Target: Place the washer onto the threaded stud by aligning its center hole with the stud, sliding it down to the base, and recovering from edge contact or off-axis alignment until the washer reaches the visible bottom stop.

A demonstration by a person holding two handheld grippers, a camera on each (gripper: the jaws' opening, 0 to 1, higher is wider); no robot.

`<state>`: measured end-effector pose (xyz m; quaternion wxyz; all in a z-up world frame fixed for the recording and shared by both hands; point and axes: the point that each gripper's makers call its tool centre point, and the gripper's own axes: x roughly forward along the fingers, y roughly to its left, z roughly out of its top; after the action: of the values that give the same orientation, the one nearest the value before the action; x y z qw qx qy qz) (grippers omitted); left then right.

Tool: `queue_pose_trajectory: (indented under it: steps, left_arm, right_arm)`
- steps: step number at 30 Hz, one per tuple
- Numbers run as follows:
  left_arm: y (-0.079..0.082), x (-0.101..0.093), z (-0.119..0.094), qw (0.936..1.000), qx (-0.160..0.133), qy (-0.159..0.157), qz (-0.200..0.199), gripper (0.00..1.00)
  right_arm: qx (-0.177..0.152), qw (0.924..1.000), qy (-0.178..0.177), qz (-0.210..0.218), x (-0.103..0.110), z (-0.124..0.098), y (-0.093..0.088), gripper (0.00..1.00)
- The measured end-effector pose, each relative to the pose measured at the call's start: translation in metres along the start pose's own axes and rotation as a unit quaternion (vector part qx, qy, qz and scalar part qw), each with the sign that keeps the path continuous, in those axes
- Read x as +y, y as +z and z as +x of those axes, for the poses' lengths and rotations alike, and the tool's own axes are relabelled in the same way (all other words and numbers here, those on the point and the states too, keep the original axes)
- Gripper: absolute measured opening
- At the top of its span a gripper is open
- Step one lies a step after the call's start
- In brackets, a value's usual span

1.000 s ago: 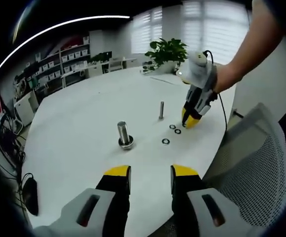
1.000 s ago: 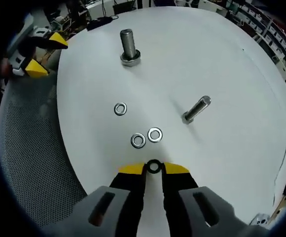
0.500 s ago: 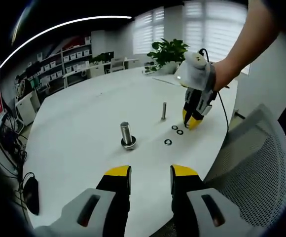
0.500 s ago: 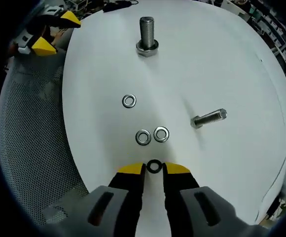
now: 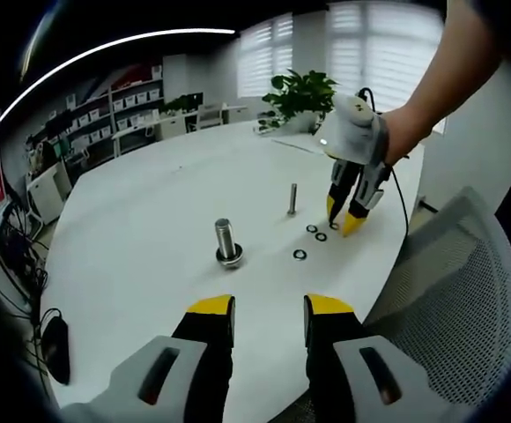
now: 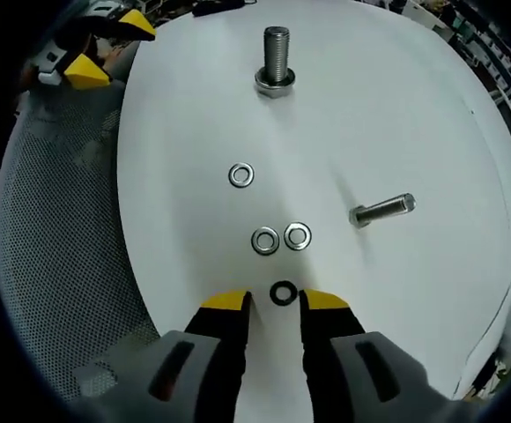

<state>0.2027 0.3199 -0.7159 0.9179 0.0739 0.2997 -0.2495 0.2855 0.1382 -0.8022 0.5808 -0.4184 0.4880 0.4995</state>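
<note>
Left gripper hangs over the table edge, jaws spread, nothing in them. The big stud stands upright mid-table. Right gripper has jaws apart, the dark washer lying flat just beyond its tips.

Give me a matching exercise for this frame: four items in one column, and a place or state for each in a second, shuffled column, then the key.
Items
1. dark washer
2. thick stud
3. thin bolt
4. left gripper

States
A. standing with a washer at its base
B. lying just ahead of the right gripper, whose jaws are open
C. standing on the table, no washer visible on it
D. open, holding nothing

Pairs: 1-B, 2-A, 3-C, 4-D
</note>
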Motion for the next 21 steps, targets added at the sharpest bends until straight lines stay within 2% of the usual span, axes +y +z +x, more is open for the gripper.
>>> queue_pose_trajectory:
  steps: [14,21]
  left_arm:
    - [-0.0002,0.0012,0.0010,1.0000,0.004,0.005,-0.001,0.29]
    - [-0.0003,-0.0005,0.0016,1.0000,0.007,0.003,0.001,0.28]
  right_arm:
    - [0.001,0.9999,-0.004,0.015,-0.0026,-0.0014,-0.0041,0.26]
    - [-0.010,0.9997,-0.004,0.020,-0.0032,-0.0030,-0.0048,0.25]
